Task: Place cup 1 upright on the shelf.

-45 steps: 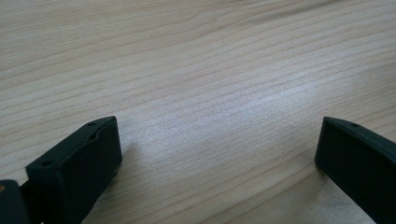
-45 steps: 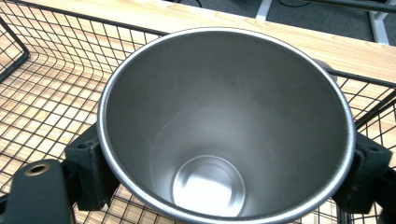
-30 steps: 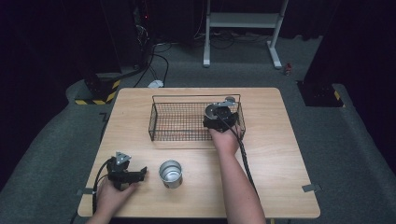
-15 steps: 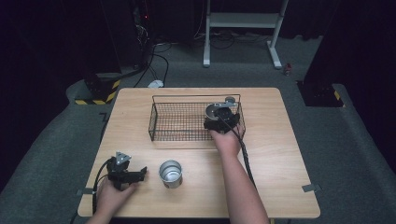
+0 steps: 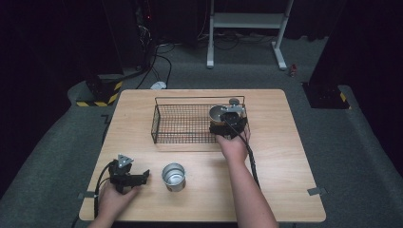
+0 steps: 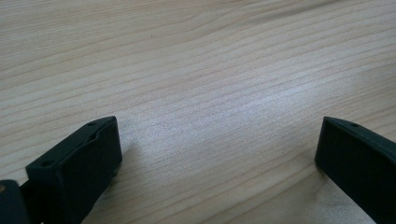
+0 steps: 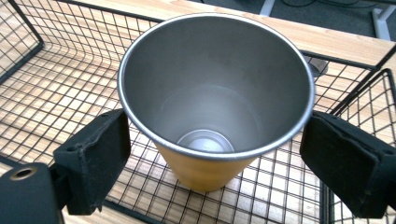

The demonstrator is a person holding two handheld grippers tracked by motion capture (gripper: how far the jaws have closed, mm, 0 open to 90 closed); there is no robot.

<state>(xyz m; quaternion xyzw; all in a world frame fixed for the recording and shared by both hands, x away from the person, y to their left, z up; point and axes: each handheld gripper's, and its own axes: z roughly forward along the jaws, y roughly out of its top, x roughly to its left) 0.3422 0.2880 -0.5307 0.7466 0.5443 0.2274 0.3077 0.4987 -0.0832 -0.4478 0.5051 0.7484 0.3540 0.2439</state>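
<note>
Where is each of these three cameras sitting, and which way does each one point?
High view: above the person's side, facing forward and down on the table; both forearms show.
Left gripper view: rides the left gripper, looking down at bare tabletop between its jaws.
Right gripper view: rides the right gripper, looking into the metal cup over the wire basket.
Shared: high and right gripper views both show cup and basket.

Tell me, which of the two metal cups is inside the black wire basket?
The yellow-sided metal cup, between the jaws of the right gripper, stands in the black wire basket. The plain silver cup stands outside it.
</note>
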